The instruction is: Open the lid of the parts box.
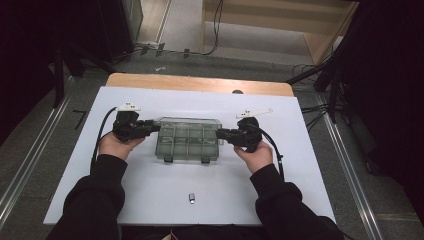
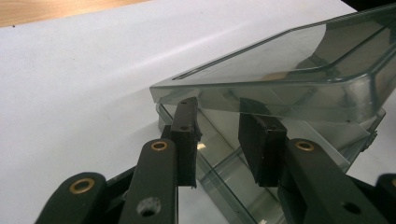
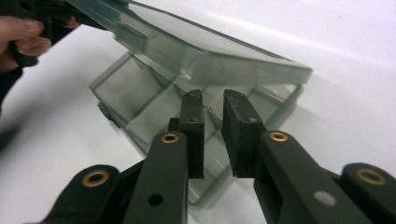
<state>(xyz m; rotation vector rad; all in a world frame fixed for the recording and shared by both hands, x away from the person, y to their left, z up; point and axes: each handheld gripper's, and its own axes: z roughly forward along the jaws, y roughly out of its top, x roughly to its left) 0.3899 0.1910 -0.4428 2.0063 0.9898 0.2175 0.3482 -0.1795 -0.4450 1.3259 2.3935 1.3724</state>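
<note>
One white table top (image 1: 150, 195), wide and mostly bare, wooden strip along far edge. Clear plastic compartment box (image 1: 188, 140) at centre of table, long sides across, two dark latches on near side, lid (image 2: 280, 74) lifted and tilted above dividers. Two hand-held grippers, one at each short end of box.

Left gripper (image 1: 150, 126) at box's left end, jaws parted to a narrow gap; in left gripper view, tips just under lid's rim, whether pressing on it cannot be told. Right gripper (image 1: 223, 134) at box's right end, jaws slightly apart, level with tray wall below raised lid in right gripper view; contact with box unclear.

Small grey metal piece (image 1: 192, 198) alone on near part of table, well apart from box, between the two sleeves. Broad free surface left, right and in front of box; less behind it. Cables trailing from both grippers toward table's side edges.
</note>
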